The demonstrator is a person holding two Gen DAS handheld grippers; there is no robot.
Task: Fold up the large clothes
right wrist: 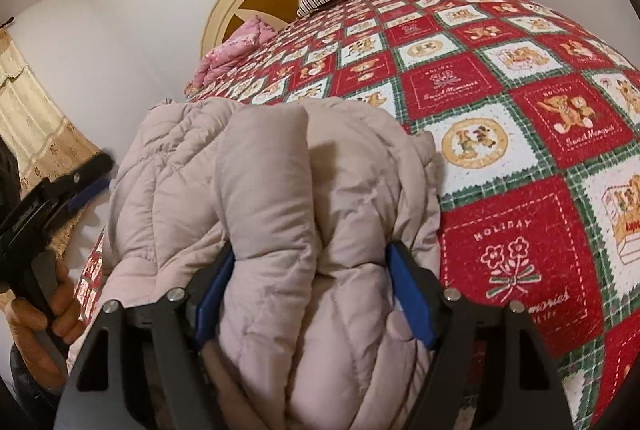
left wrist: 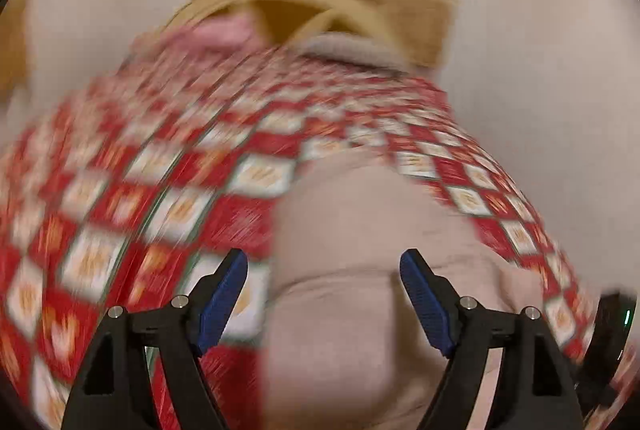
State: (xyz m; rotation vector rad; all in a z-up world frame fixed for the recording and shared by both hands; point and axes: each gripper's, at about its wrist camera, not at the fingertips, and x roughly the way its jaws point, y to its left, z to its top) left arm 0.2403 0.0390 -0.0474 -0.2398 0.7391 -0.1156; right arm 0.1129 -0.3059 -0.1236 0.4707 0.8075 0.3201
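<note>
Between the right gripper's (right wrist: 312,294) clenched pads, bunched padded coat (right wrist: 280,166); left gripper (left wrist: 324,298) released above it.

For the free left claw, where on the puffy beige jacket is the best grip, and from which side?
Probably the jacket's outer rolled edge nearest the left claw, approached from that side. The right claw already straddles the middle bundle, and the quilted ridges there are thick; the edge fold looks thinner and overhangs the bedspread.
</note>
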